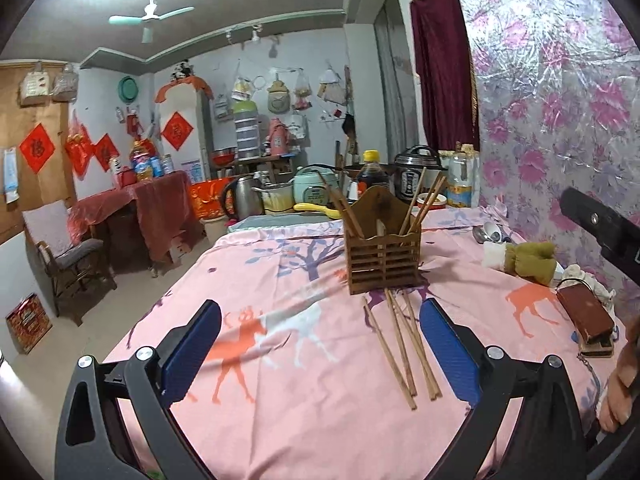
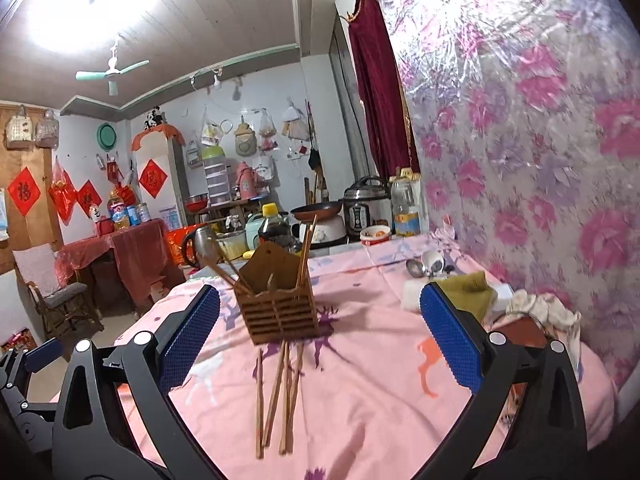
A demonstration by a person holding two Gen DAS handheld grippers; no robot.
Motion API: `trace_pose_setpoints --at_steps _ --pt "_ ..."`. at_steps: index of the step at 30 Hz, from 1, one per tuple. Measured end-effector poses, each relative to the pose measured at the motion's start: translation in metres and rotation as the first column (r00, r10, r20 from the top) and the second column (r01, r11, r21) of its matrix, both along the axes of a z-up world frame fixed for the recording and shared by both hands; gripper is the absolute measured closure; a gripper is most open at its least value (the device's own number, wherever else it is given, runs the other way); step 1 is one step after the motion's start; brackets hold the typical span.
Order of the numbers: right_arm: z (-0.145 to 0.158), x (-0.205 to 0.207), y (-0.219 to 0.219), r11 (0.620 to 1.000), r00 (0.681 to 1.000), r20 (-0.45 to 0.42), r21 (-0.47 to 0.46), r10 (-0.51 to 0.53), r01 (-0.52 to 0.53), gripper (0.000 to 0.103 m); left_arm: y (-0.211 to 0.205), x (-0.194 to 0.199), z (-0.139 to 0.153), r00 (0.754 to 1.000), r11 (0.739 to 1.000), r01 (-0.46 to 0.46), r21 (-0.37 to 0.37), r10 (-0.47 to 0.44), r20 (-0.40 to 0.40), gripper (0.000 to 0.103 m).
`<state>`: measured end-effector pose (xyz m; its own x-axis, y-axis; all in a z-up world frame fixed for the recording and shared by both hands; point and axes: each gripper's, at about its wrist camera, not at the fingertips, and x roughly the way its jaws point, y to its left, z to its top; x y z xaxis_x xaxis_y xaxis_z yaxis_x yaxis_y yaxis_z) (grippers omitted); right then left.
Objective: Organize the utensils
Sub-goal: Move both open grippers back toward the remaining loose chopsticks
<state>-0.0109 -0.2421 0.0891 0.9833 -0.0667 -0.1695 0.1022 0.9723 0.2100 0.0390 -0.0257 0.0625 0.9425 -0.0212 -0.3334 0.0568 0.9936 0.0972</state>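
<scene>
A slatted wooden utensil holder (image 1: 383,256) stands on the pink printed tablecloth (image 1: 280,360) with several chopsticks upright in it. Several loose wooden chopsticks (image 1: 404,344) lie on the cloth just in front of it. My left gripper (image 1: 320,356) is open and empty, with the loose chopsticks near its right finger. In the right wrist view the holder (image 2: 280,308) and the loose chopsticks (image 2: 278,396) lie between the fingers of my right gripper (image 2: 320,340), which is open and empty. The right gripper's body (image 1: 600,228) shows at the right edge of the left view.
A metal spoon and white cups (image 2: 428,266), an olive cloth (image 1: 528,258) and a brown case (image 1: 586,316) lie along the flowered wall side. Cookers, bottles and a kettle (image 1: 240,196) crowd the table's far end. A chair (image 1: 64,256) stands left.
</scene>
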Motion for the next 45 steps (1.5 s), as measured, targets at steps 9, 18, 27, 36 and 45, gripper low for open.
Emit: trace_pose_setpoints --at_steps 9,18,27,36,45 --pt "-0.046 0.007 0.006 1.0 0.993 -0.117 0.012 0.026 -0.025 0.006 0.008 -0.001 -0.042 0.995 0.997 -0.074 -0.005 0.074 -0.072 0.006" --pt "-0.109 0.046 0.0 0.998 0.948 -0.317 -0.046 0.021 -0.038 0.006 0.042 0.044 -0.101 0.948 0.983 -0.174 -0.063 0.15 -0.28 0.006" --pt "-0.138 0.063 -0.001 0.995 0.91 -0.412 -0.056 0.052 -0.082 0.006 0.034 0.059 -0.136 0.922 0.992 -0.128 -0.017 0.113 -0.371 0.006" --pt "-0.142 0.072 -0.036 0.998 0.89 -0.456 0.046 -0.021 0.048 0.006 -0.026 0.057 -0.149 0.897 0.982 0.186 0.016 -0.163 -0.412 0.006" --pt "-0.144 0.074 -0.043 0.995 0.887 -0.462 0.084 -0.011 0.057 0.006 -0.029 0.1 -0.167 0.872 0.99 0.138 -0.023 -0.133 -0.472 0.004"
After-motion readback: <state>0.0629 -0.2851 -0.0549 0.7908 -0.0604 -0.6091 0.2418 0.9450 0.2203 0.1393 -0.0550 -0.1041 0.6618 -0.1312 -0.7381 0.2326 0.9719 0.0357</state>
